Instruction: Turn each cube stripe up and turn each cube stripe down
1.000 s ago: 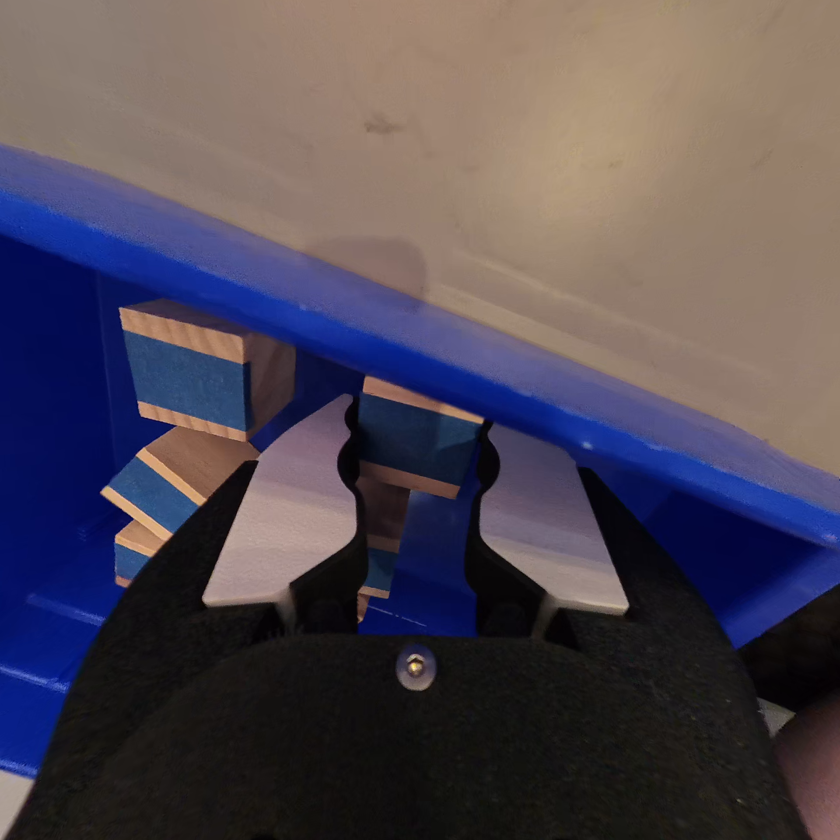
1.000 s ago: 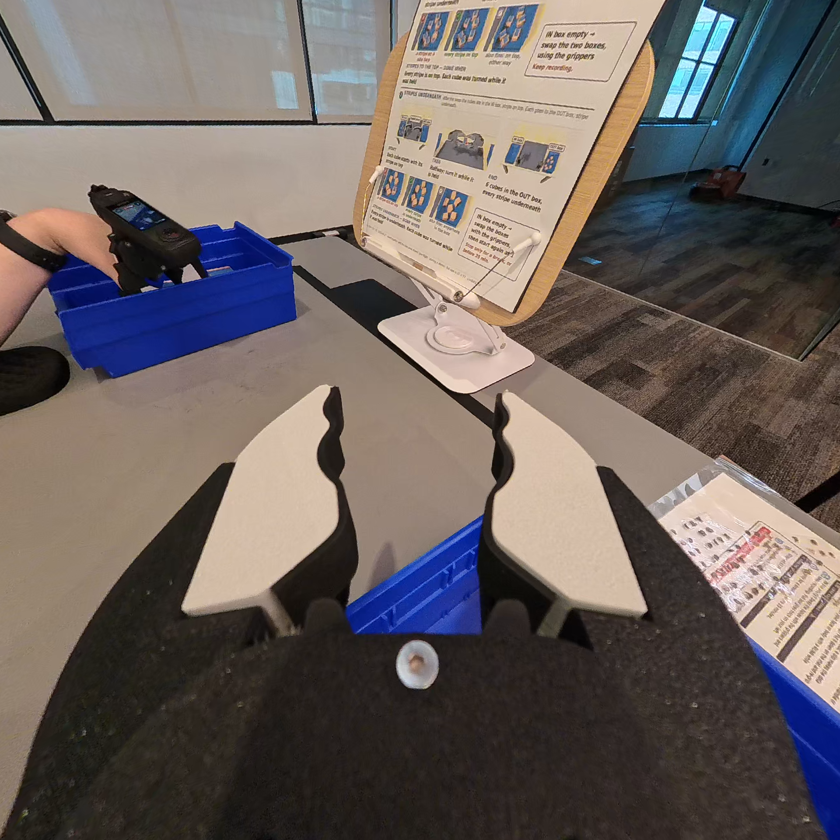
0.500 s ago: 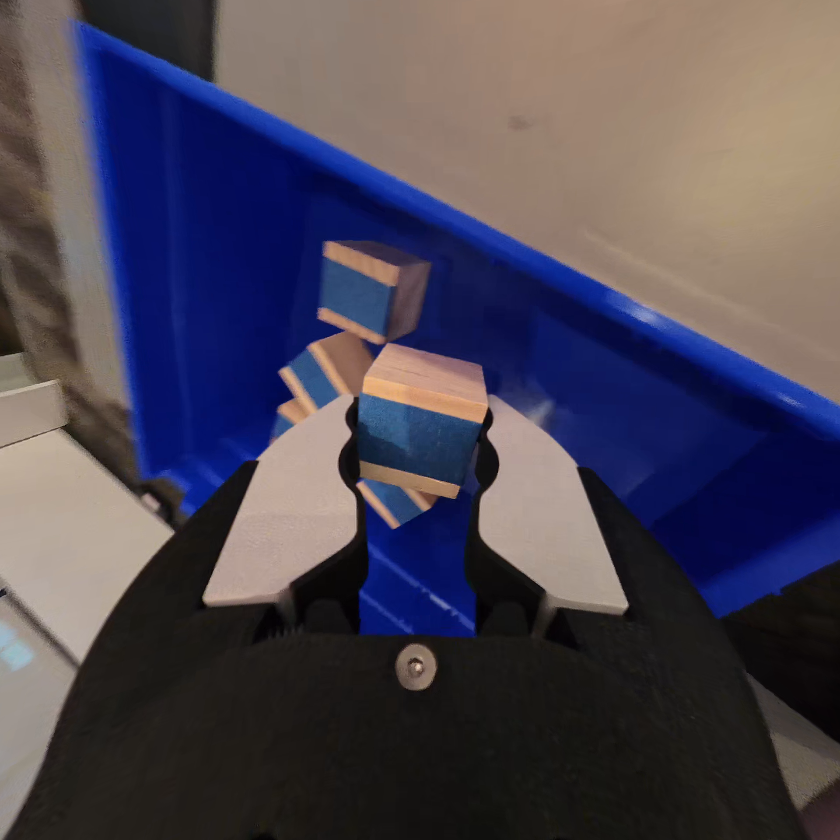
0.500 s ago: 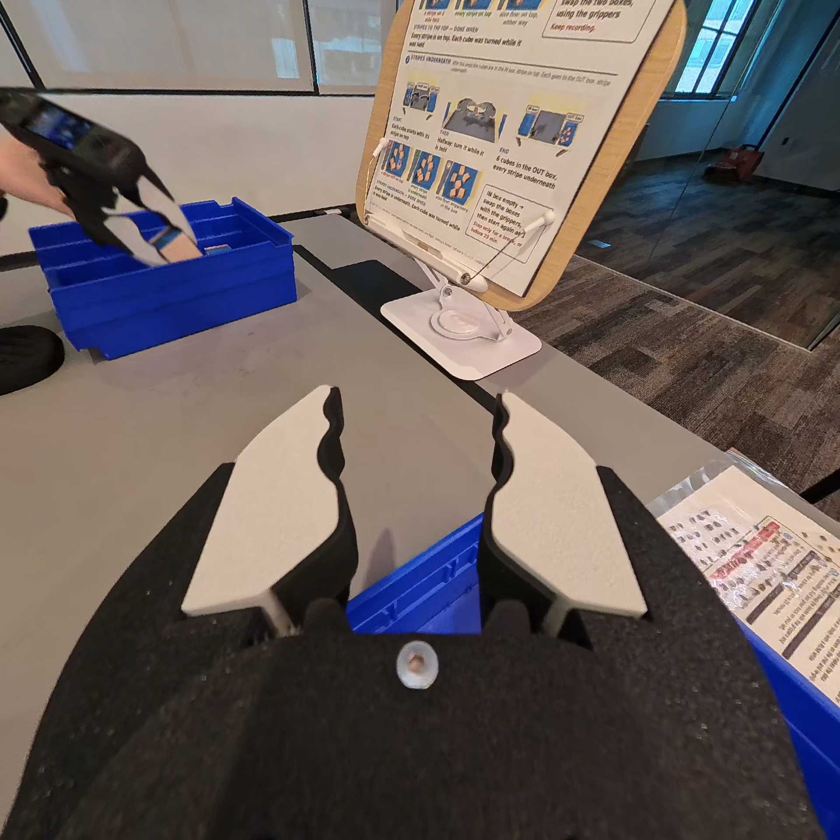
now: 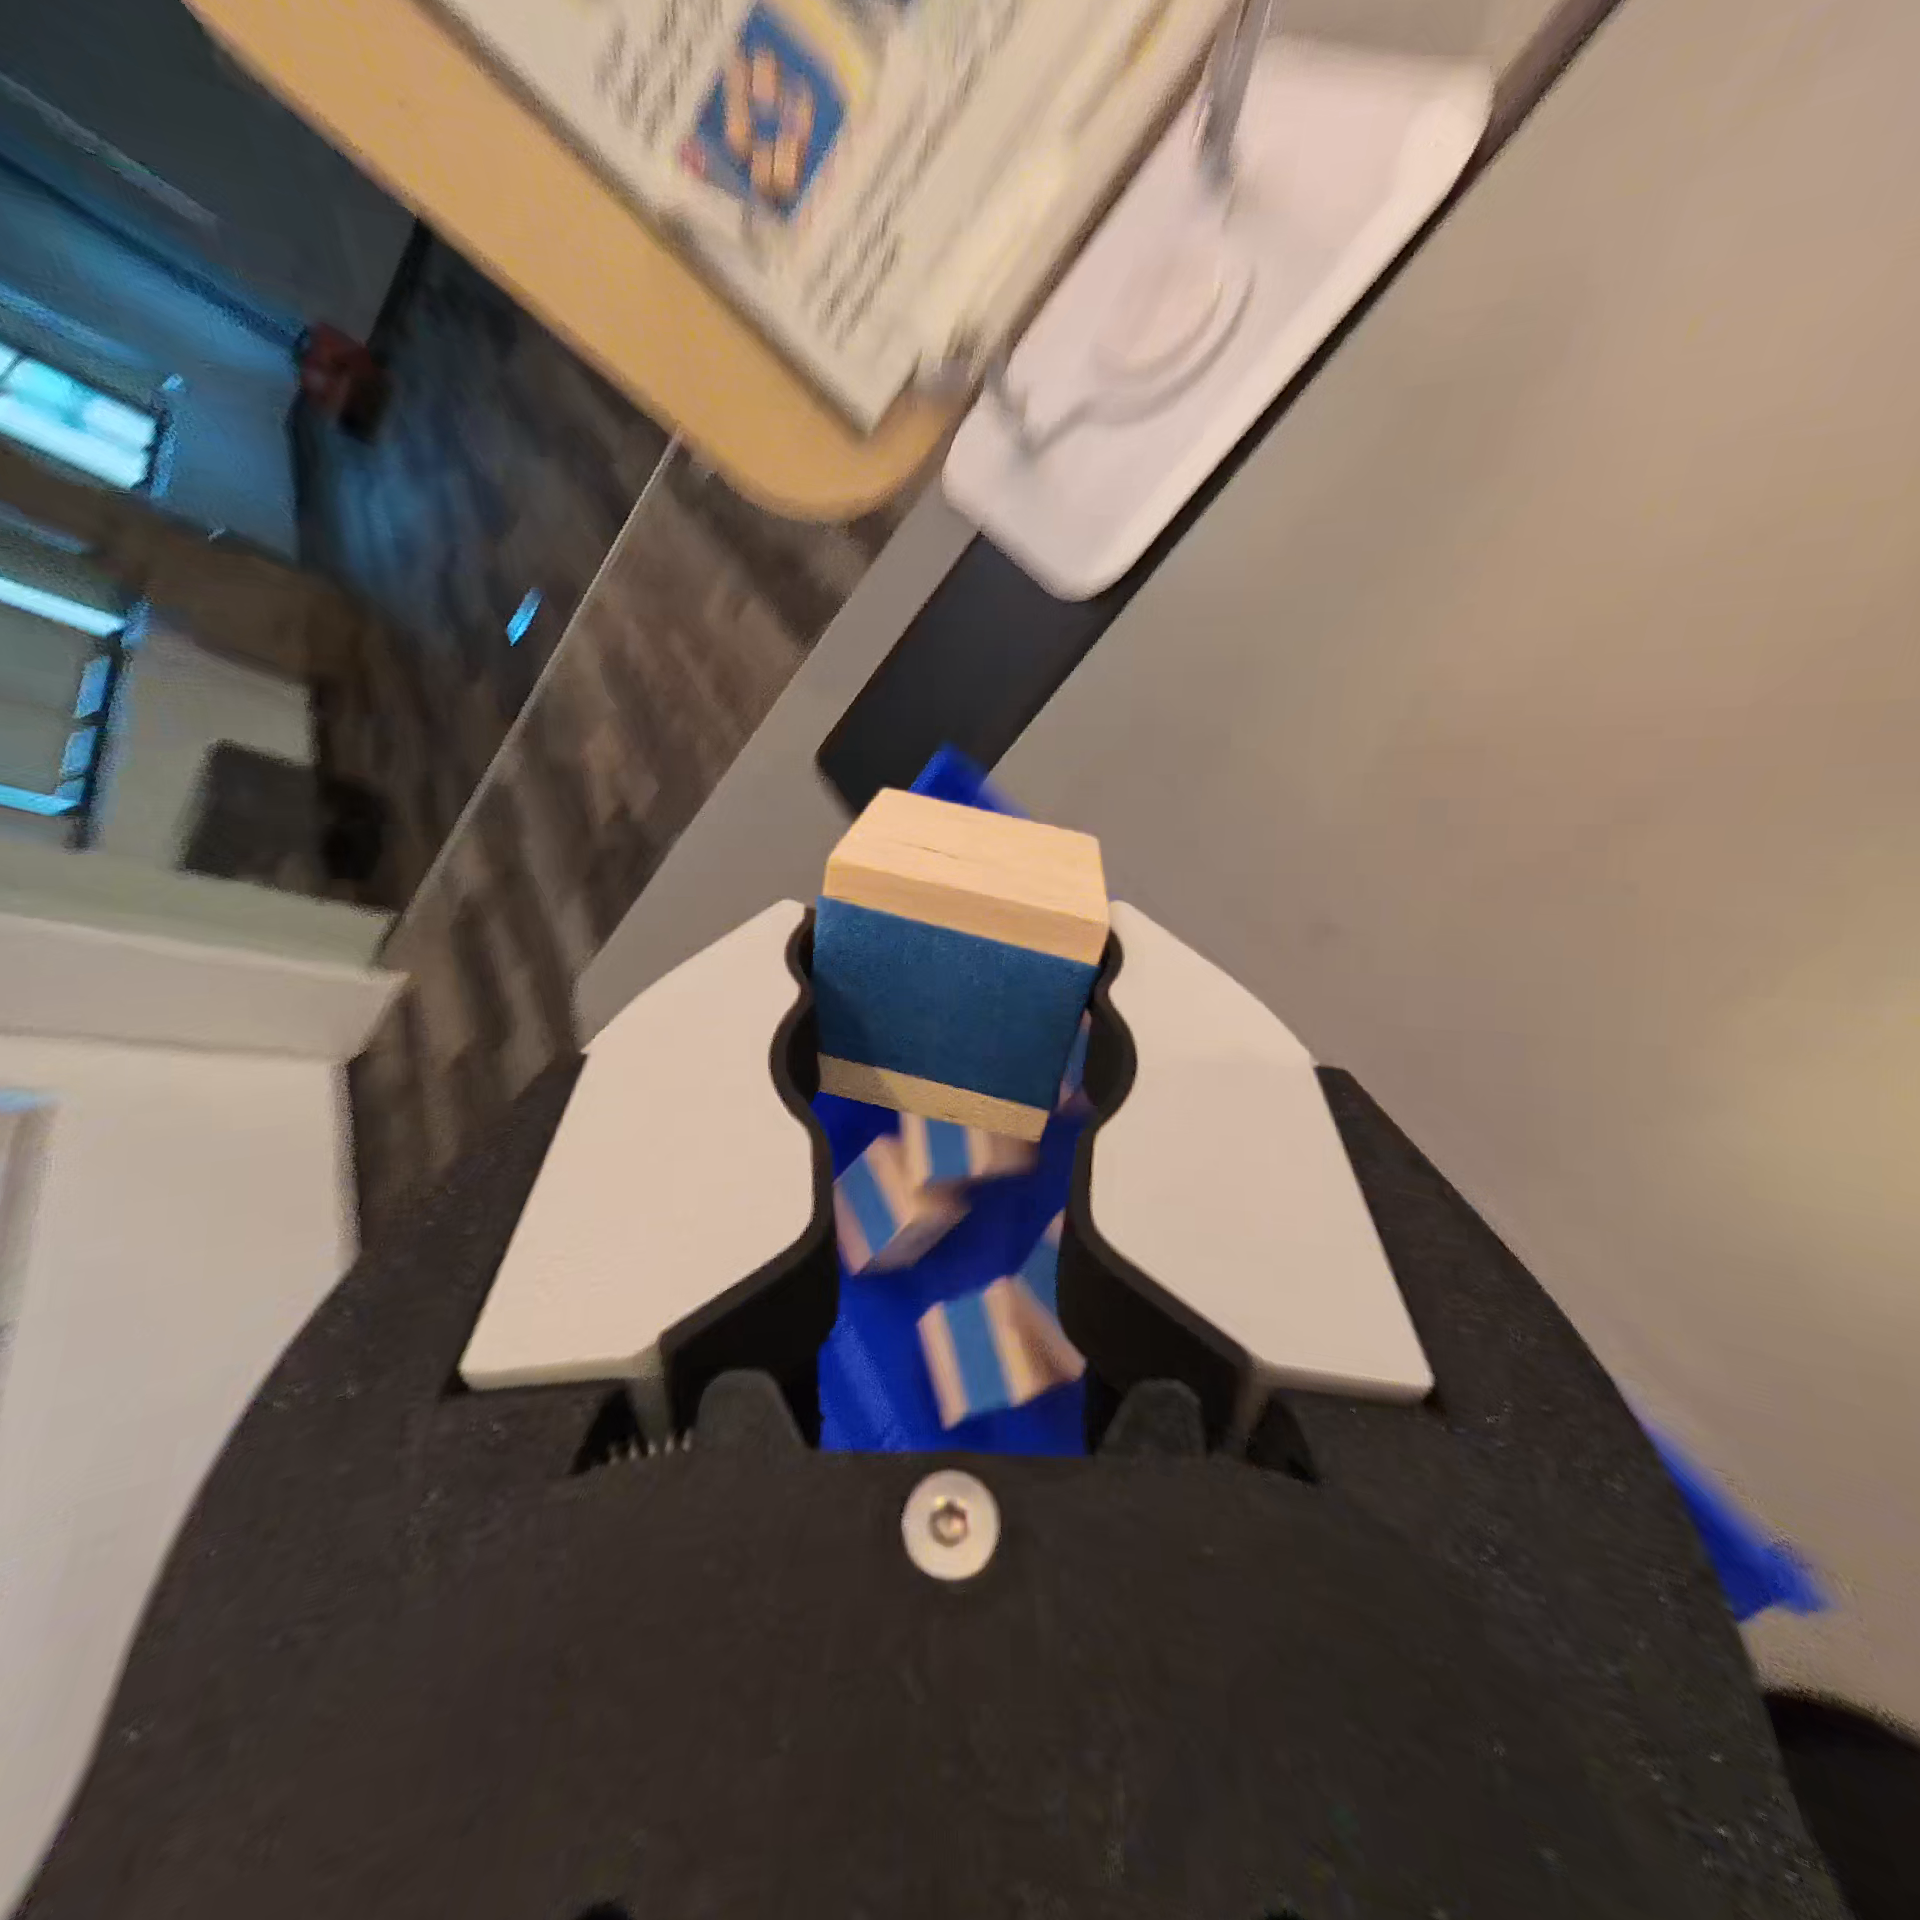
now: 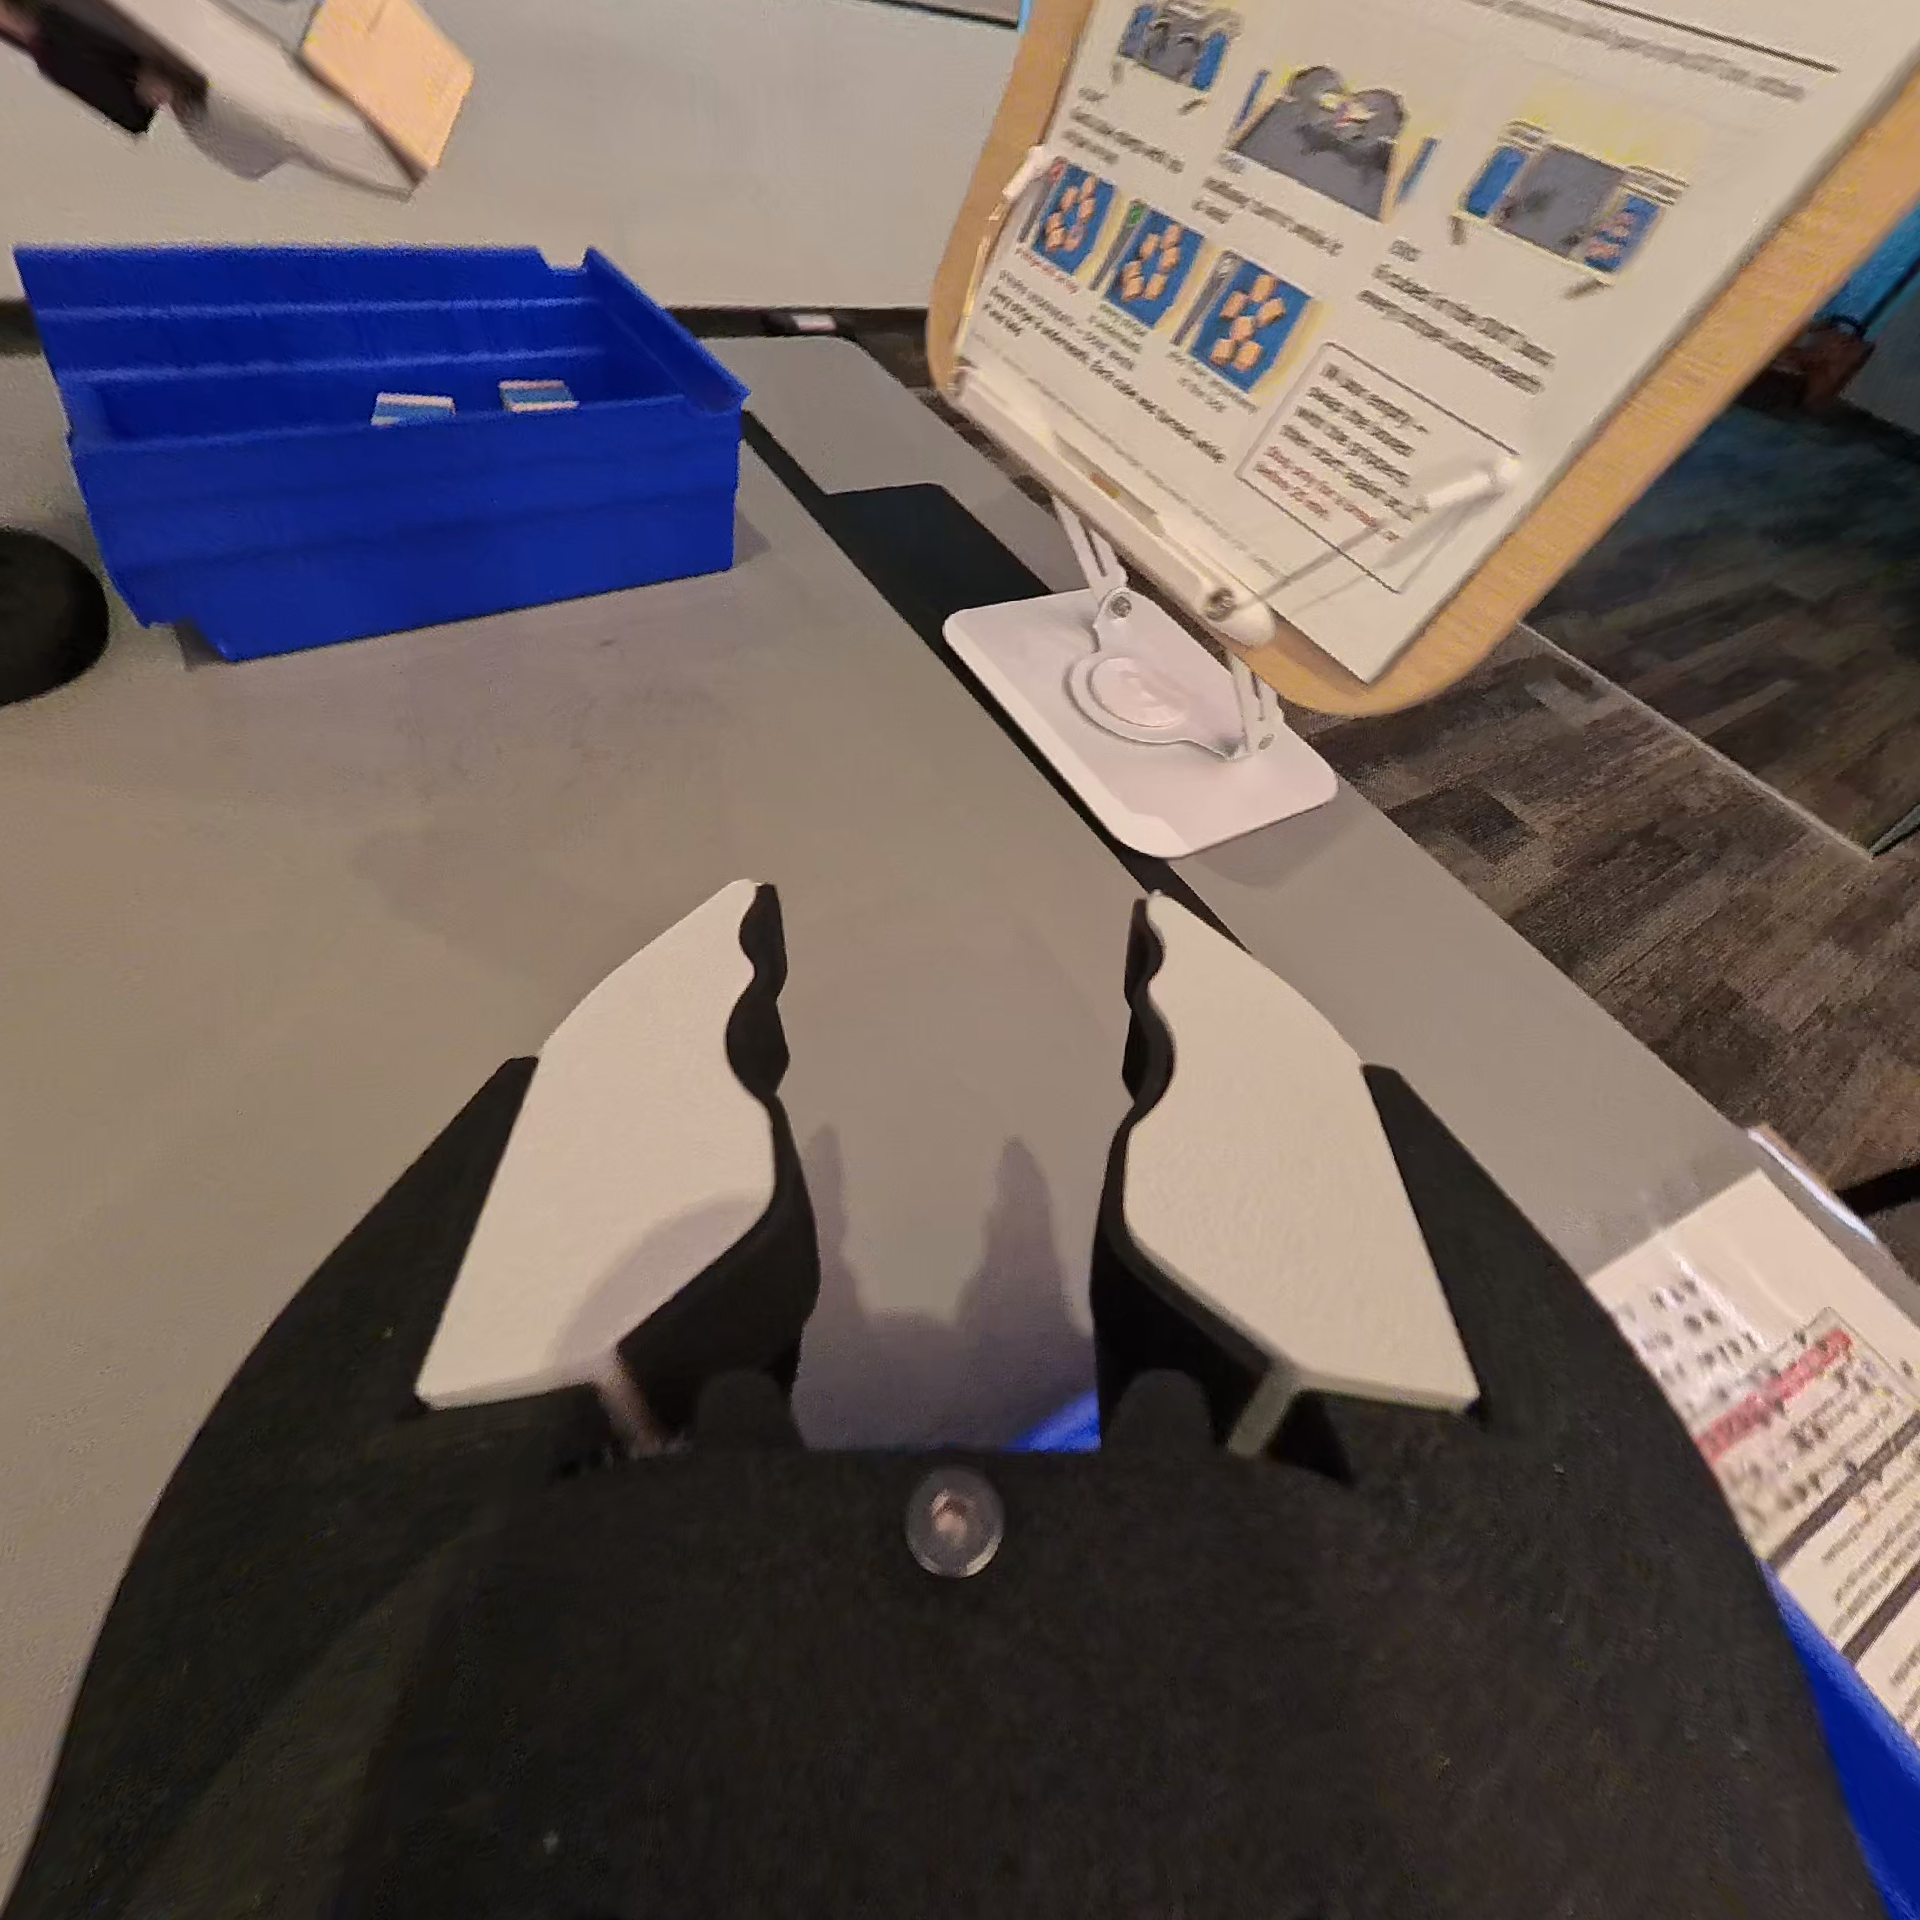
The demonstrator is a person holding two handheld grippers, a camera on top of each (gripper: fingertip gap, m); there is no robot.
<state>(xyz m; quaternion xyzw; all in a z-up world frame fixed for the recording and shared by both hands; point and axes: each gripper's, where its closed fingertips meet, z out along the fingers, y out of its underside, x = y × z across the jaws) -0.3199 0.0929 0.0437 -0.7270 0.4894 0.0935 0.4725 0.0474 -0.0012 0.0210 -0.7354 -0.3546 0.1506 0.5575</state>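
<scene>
My left gripper [image 5: 956, 935] is shut on a wooden cube [image 5: 961, 977] whose blue stripe faces the camera, with a bare wood face on top. It holds the cube in the air above a blue bin [image 5: 1714, 1517]; blurred striped cubes [image 5: 997, 1340] show between the fingers. In the right wrist view the left gripper [image 6: 260, 114] and its cube [image 6: 384, 62] are at the top left, above the far blue bin [image 6: 416, 520], which holds two striped cubes [image 6: 414, 407]. My right gripper [image 6: 954, 904] is open and empty over the grey table.
A white stand [image 6: 1143, 727] with a wooden board and an instruction sheet [image 6: 1403, 312] stands at the table's right edge. A second blue bin [image 6: 1849, 1714] and a laminated sheet [image 6: 1787, 1434] are at the lower right. A black round object [image 6: 42, 613] lies beside the far bin.
My left gripper has lifted the cube out of the far bin and rolled strongly, now facing the stand. My right gripper has moved forward off the near bin, still open.
</scene>
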